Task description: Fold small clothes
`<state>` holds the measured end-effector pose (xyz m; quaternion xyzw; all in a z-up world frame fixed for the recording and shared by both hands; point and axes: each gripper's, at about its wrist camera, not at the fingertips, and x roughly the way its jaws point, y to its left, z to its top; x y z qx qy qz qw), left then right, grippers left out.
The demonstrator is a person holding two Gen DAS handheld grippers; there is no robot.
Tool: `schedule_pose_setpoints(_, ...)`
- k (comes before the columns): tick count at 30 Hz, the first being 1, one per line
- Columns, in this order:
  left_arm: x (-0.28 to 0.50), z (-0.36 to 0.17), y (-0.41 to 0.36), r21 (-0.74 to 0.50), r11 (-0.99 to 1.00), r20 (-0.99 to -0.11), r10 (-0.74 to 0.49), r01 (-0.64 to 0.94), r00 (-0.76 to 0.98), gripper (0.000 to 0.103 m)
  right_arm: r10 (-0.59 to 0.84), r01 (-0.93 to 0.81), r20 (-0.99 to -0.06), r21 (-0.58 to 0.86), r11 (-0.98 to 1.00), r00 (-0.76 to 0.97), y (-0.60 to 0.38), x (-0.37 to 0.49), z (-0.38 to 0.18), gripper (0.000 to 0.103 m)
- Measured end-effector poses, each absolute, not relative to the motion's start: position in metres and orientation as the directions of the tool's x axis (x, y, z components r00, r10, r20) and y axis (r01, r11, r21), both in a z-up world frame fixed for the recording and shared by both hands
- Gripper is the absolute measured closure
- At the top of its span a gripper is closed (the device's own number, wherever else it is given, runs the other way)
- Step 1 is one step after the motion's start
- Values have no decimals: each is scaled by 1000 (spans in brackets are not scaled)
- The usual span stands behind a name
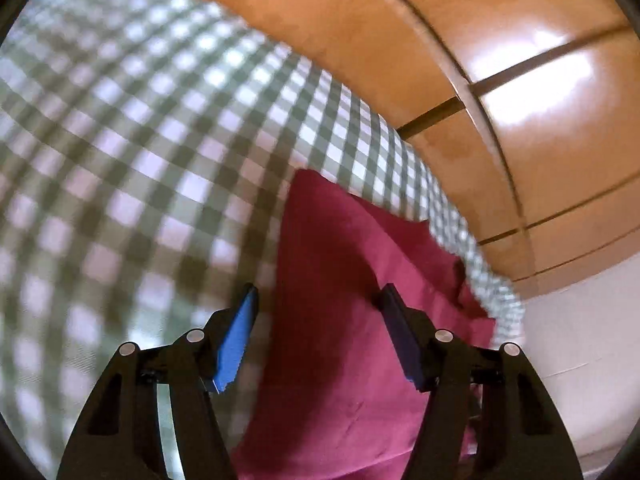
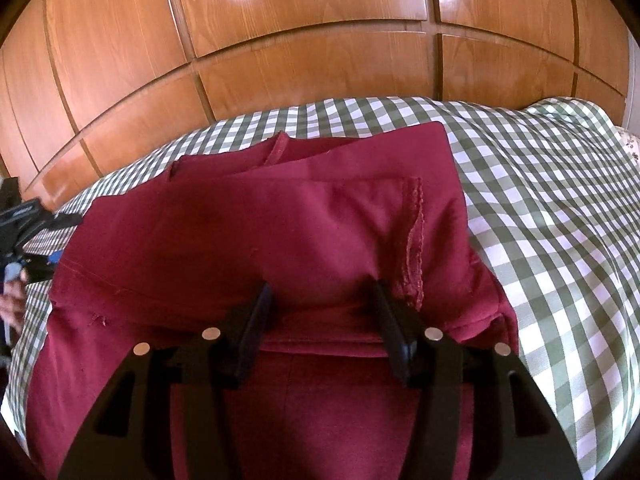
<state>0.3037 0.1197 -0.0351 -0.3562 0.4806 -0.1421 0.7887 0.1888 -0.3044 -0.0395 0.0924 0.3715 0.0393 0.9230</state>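
Right wrist view, right tongs [image 2: 322,294] over maroon garment [image 2: 240,232], checked cloth [image 2: 540,200] bare rightward

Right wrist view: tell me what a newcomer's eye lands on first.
The dark red garment fills the middle, partly folded on the green-and-white checked cloth. The right gripper stands open just above its near fold. Glossy wooden panels fill the background.
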Motion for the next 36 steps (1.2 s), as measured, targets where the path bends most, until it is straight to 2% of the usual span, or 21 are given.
schedule_pose_setpoints(1,307,-38,121,-713,689,-647,-576,-129,499,46,141,-4,-679,199,980,721,-304,189,-39,49)
schedule_pose_setpoints(2,309,-39,121,-723,679,-639,-583,-131,502,70,140,-3,-679,198,980,721,-304,189,-39,49)
schedule_pose_setpoints(3,309,-38,120,-717,684,-640,-573,-132,512,83,139,-3,-678,198,980,722,-304,189,-39,49)
schedule_pose_setpoints(5,297,-24,116,-686,723,-621,-526,-78,581,90,137,-3,-678,196,981,722,-304,189,-39,49)
schedule_pose_setpoints(6,290,-18,117,-662,747,-620,-502,-59,603,90,135,-2,-678,193,981,723,-303,188,-39,49)
schedule_pose_setpoints(10,290,-14,83,-365,930,-741,-262,-42,619,90,113,-3,-683,161,987,722,-298,190,-39,48)
schedule_pose_setpoints(11,293,-18,79,-313,949,-761,-224,-42,609,87,109,-3,-683,155,988,722,-297,190,-39,48)
schedule_pose_setpoints(13,296,-22,66,-196,979,-780,-119,-60,614,71,107,-2,-683,152,988,722,-297,191,-40,48)
schedule_pose_setpoints(14,293,-21,64,-157,985,-778,-77,-74,623,60,108,-3,-683,154,988,723,-298,191,-40,48)
schedule_pose_setpoints(15,290,-18,63,-125,988,-777,-41,-91,628,57,110,-4,-682,156,988,723,-298,191,-40,48)
schedule_pose_setpoints(19,257,3,63,-127,989,-733,-46,-70,679,57,115,-6,-680,161,987,724,-300,192,-41,48)
schedule_pose_setpoints(22,220,17,53,-94,995,-688,-82,24,721,57,115,-6,-680,160,987,724,-299,191,-41,48)
schedule_pose_setpoints(25,205,1,30,-41,992,-734,-110,118,670,57,115,-6,-680,160,987,724,-299,191,-41,48)
schedule_pose_setpoints(27,203,-21,22,15,992,-767,-71,129,638,57,117,-7,-679,162,987,725,-299,191,-40,48)
schedule_pose_setpoints(31,202,-25,22,33,995,-763,-36,93,646,51,124,-9,-677,171,985,726,-300,191,-40,48)
schedule_pose_setpoints(36,196,-20,26,17,999,-759,-20,50,650,51,134,-10,-674,185,983,726,-301,190,-39,47)
